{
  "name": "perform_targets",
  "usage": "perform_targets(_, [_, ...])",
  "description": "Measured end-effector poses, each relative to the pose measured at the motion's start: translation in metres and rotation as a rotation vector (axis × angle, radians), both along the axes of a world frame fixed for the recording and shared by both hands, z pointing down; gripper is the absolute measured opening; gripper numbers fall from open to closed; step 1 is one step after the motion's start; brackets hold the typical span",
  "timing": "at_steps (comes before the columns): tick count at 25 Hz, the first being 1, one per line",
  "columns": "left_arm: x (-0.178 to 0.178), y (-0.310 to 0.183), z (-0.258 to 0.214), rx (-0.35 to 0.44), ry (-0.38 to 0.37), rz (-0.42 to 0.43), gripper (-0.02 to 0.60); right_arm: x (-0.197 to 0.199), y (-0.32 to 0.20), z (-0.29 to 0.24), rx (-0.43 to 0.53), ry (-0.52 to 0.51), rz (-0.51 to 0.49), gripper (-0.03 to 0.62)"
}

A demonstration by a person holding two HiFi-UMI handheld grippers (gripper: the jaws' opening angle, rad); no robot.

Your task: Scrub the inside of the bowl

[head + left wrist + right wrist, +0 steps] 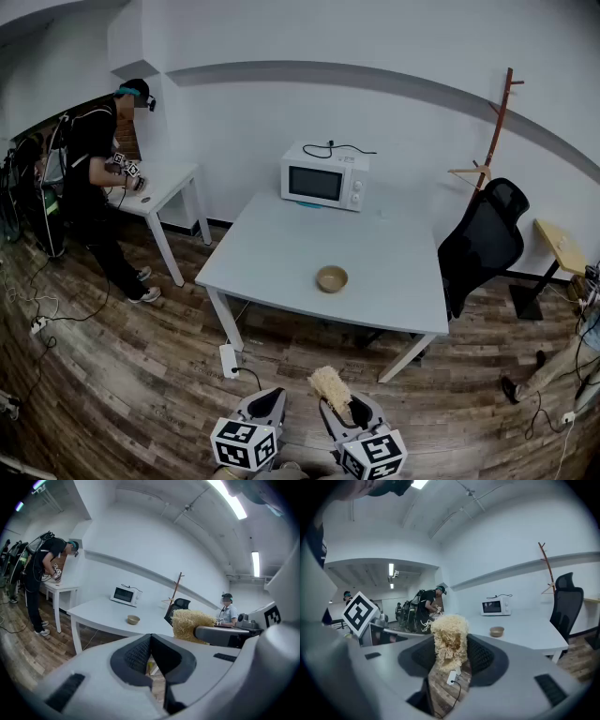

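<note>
A small tan bowl (332, 278) stands on the white table (281, 253), well ahead of both grippers; it also shows as the bowl (133, 619) in the left gripper view and the bowl (497, 631) in the right gripper view. My right gripper (339, 405) is shut on a straw-coloured loofah scrubber (330, 387), which sticks up between its pads as the scrubber (450, 637). My left gripper (269, 403) is shut with nothing in it; its tips meet at the gripper (150, 641). Both hang low over the wood floor, short of the table's near edge.
A white microwave (324, 178) sits at the table's far edge. A black office chair (483, 246) stands to the right, a coat rack (495, 131) behind it. A person (94, 187) works at a side table (169, 187) on the left. A power strip (228, 361) lies on the floor.
</note>
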State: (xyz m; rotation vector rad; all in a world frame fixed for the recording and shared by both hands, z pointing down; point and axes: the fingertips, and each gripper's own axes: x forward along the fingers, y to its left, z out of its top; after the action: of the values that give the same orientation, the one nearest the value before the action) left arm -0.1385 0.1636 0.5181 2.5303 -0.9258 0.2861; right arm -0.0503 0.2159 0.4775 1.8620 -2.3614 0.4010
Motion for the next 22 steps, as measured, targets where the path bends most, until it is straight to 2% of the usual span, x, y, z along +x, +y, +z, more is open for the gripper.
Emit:
perform_targets(9, [-0.013, 0.001, 0.0, 0.008, 0.003, -0.007, 0.018, -0.005, 0.001, 0.0, 0.044, 0.01, 0.02, 0.184])
perform_targets(15, [-0.014, 0.0, 0.0, 0.007, 0.0, 0.002, 0.018, -0.014, 0.001, -0.002, 0.036, -0.001, -0.011, 0.186])
perform_targets(22, [-0.017, -0.001, 0.003, 0.003, -0.005, 0.024, 0.018, -0.016, 0.0, 0.004, 0.03, -0.012, 0.014, 0.186])
